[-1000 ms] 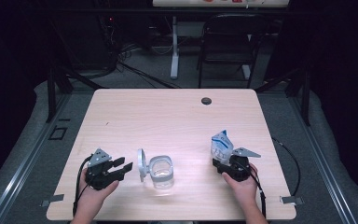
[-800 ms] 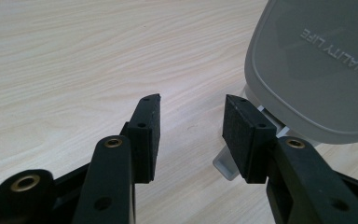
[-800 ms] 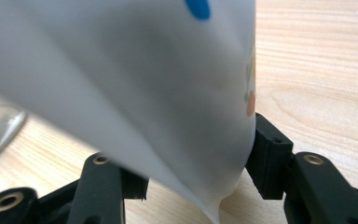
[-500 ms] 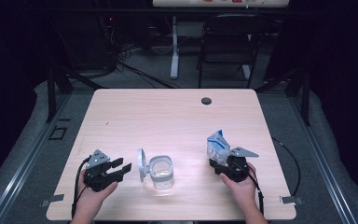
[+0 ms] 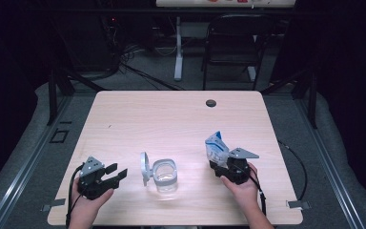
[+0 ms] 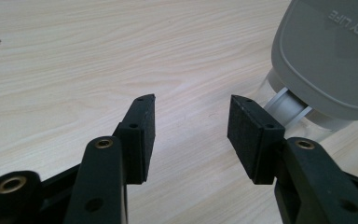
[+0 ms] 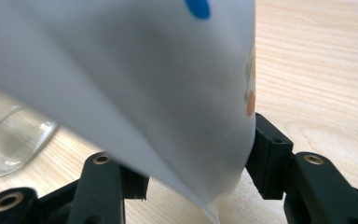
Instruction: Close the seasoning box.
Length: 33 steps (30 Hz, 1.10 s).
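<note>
Pouch (image 5: 215, 148) slightly shifted, clamped in right claw (image 5: 225, 164), beside jar (image 5: 164, 172)

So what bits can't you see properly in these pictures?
- What is inside the pouch: in the right gripper view it is too close and blurred, and in the high view too small.
- The jar: the left gripper view cuts it off at the edge behind its grey lid, whose lettering also runs off the edge.
- Whether the jar holds anything: too small and see-through from above.
- The right gripper: its left pad sits behind the pouch.
</note>
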Tool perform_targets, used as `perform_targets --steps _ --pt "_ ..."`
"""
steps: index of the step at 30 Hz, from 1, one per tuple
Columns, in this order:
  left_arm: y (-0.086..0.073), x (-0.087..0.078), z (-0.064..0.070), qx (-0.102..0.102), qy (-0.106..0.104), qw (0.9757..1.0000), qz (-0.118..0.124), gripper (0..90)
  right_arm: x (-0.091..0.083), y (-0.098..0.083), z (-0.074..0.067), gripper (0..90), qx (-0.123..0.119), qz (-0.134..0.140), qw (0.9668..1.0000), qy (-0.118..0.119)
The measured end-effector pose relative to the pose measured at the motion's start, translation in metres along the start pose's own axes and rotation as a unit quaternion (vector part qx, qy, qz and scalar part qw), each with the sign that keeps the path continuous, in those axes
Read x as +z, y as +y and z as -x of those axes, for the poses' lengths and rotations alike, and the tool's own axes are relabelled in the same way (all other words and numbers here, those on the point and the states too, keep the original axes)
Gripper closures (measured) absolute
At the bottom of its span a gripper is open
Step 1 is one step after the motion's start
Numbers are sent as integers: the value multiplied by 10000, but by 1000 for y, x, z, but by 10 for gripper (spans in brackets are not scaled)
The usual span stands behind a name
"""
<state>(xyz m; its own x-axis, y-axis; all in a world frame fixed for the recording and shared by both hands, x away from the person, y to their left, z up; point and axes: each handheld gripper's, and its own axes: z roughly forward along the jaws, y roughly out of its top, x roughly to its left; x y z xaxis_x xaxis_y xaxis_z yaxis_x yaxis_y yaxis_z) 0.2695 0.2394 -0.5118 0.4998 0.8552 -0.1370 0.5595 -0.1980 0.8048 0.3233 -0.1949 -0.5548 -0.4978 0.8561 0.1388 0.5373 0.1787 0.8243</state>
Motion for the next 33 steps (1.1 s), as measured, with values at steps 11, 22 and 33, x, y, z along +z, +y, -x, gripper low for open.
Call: perform_targets --steps 11,22,33 --pt "-6 -6 -4 -68 90 9999 -57 504 1 2 -16 481 -397 61 9992 50" --pt "-9 -12 -9 -167 163 9997 -5 505 2 3 -32 481 -601 203 9978 167" --pt "-9 -12 -9 -158 171 9997 -22 506 3 4 -47 481 -1278 133 9916 -142"
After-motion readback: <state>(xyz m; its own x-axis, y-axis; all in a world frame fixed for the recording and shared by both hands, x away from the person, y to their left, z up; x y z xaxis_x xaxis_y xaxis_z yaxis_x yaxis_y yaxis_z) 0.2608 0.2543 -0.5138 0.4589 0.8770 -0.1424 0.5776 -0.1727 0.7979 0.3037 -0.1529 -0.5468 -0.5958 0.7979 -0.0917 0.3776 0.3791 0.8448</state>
